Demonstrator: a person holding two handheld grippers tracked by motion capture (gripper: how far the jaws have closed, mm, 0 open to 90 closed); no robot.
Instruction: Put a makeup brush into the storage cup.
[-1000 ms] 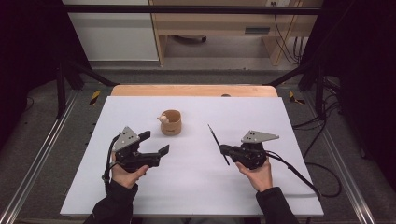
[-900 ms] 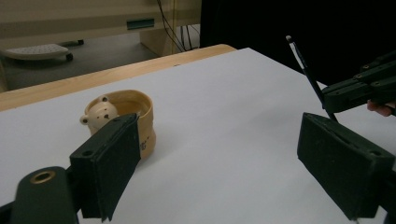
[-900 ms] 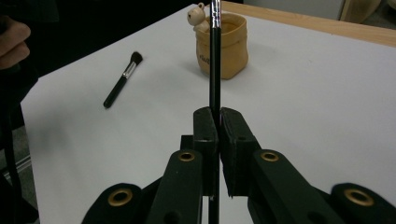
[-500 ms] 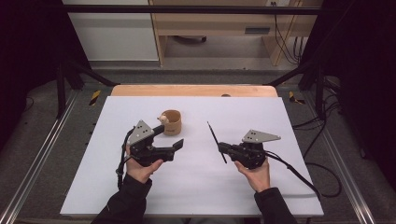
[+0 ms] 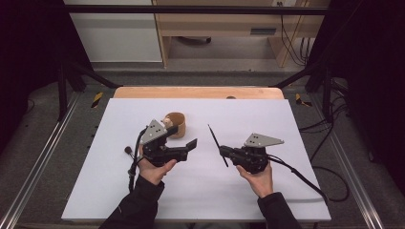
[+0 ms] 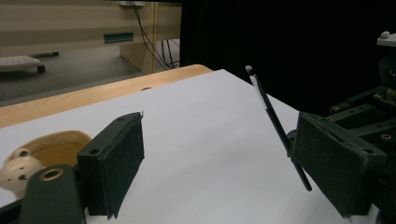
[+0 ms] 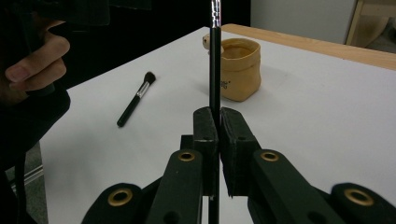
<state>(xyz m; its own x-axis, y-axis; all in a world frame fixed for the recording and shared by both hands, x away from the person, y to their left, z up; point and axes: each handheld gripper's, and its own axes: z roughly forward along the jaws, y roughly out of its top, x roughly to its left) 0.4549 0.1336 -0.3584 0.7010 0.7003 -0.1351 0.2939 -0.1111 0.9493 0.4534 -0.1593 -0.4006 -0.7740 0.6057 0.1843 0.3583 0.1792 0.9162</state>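
Here the right hand-held gripper point(image 5: 223, 151) is clamped fully shut on a thin black brush point(image 5: 216, 143), gripping its handle low down, so that the long shaft leans up and away toward the far side of the desk point(image 5: 296, 181); in the right gripper view the pads meet on the stem point(image 7: 214, 70) with a metal band high above. The brush looks light, stiff and slender. Its smooth round handle could twist or slide between flat pads, so a hold near the middle of the handle, well clear of the soft tip, seems safest.

The left hand-held gripper point(image 5: 191, 147) has its jaws standing wide with nothing between them, though they have just been closing slightly; it hovers near the middle of the desk, its jaws pointing right toward the brush.

Just beyond it, on the far left, stands a small tan cup point(image 5: 175, 124) with a little figure at its rim, likely the brush's holder. A second brush point(image 7: 136, 99), shorter with a dark fluffy head, lies flat on the desk on the near-left side. Nothing stands between the held brush and the cup except the left hand-held gripper itself.
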